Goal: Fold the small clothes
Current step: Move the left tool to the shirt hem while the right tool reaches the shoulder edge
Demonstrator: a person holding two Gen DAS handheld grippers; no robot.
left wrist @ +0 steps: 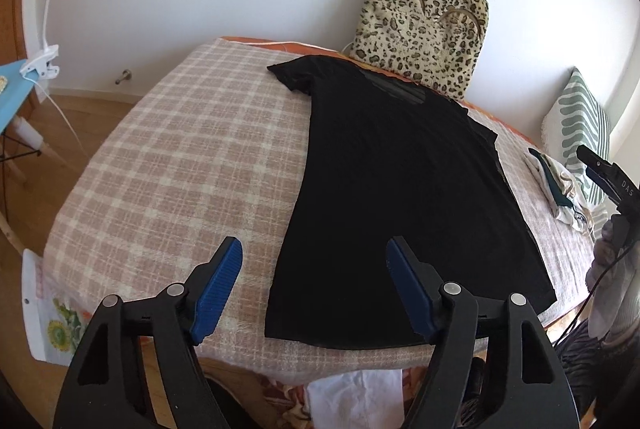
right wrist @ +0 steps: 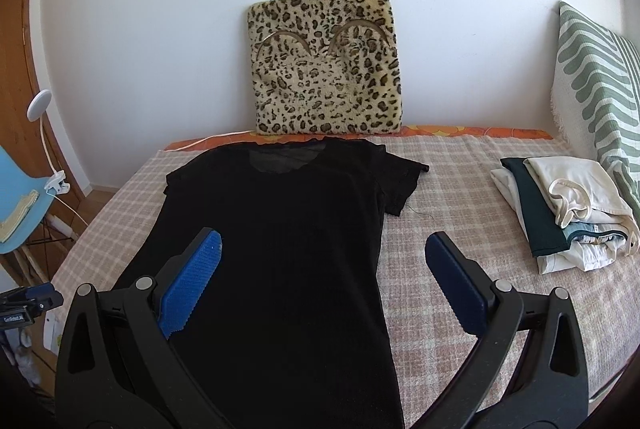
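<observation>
**Black tee laid flat, both grippers closing in on the hem**

Here we go: the black T-shirt (right wrist: 280, 253) is spread flat on the checked blanket (left wrist: 160, 157), neck up by the leopard cushion (right wrist: 326, 67), hem toward me at the near edge of the bed. No fold in it yet, so I'd call this the very start of this garment, with the reach for the first grab in hand.

My left gripper (left wrist: 314, 283) hangs over the hem's left corner, jaws apart with nothing between them; one blue pad sits over blanket, the other over black cloth, so the shirt's side edge runs right between them. My right gripper (right wrist: 322, 287) straddles the opposite side edge lower down the body, jaws wide and empty too, not touching fabric as far as I can tell.

Off to the right, a stack of folded clothes (right wrist: 560, 213) waits beside the striped green pillow (right wrist: 592, 85), so earlier pieces look done.

Next, I reckon, each gripper has to drop to the cloth and pinch the top layers only, not the blanket beneath. The fabric looks thin and limp, so a shallow bite may slip; both sides should lift together to keep the fold straight.
</observation>
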